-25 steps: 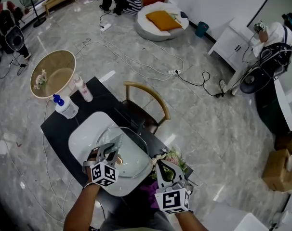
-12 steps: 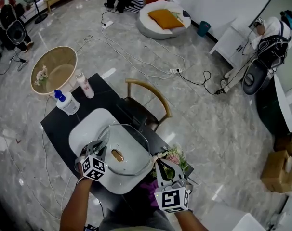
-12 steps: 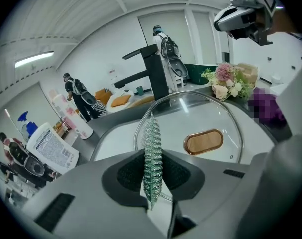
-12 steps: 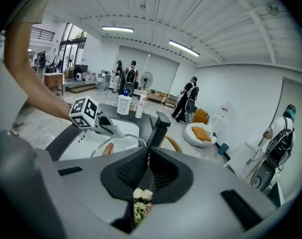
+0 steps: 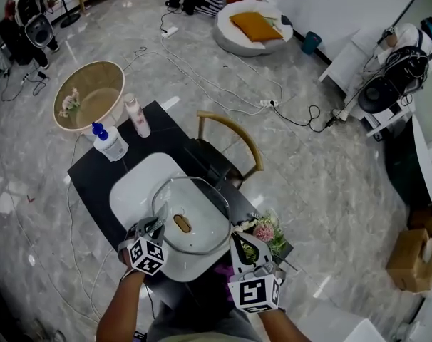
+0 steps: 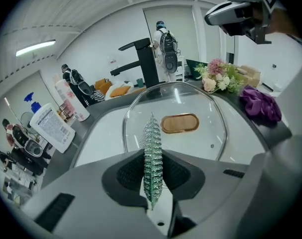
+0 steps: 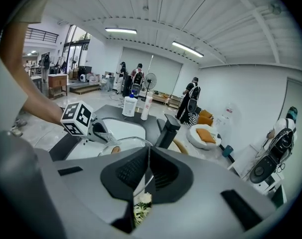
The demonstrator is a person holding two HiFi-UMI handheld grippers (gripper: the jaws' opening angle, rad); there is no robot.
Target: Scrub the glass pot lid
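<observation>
Head view: black table (image 5: 88, 184) carries white basin (image 5: 130, 191). Glass pot lid (image 5: 202, 205) lies flat over basin's near end. Left gripper (image 5: 149, 228) sits at lid's near-left rim. Right gripper (image 5: 244, 246) near lid's near-right rim, jaws pressed together, nothing between. Flowers (image 5: 264, 231) just beyond right gripper. Left jaws clamp flattened metal mesh scrubber (image 6: 152, 153), edge-on, pointing toward lid. Oval brown knob (image 5: 182, 224) faces up at lid centre.
</observation>
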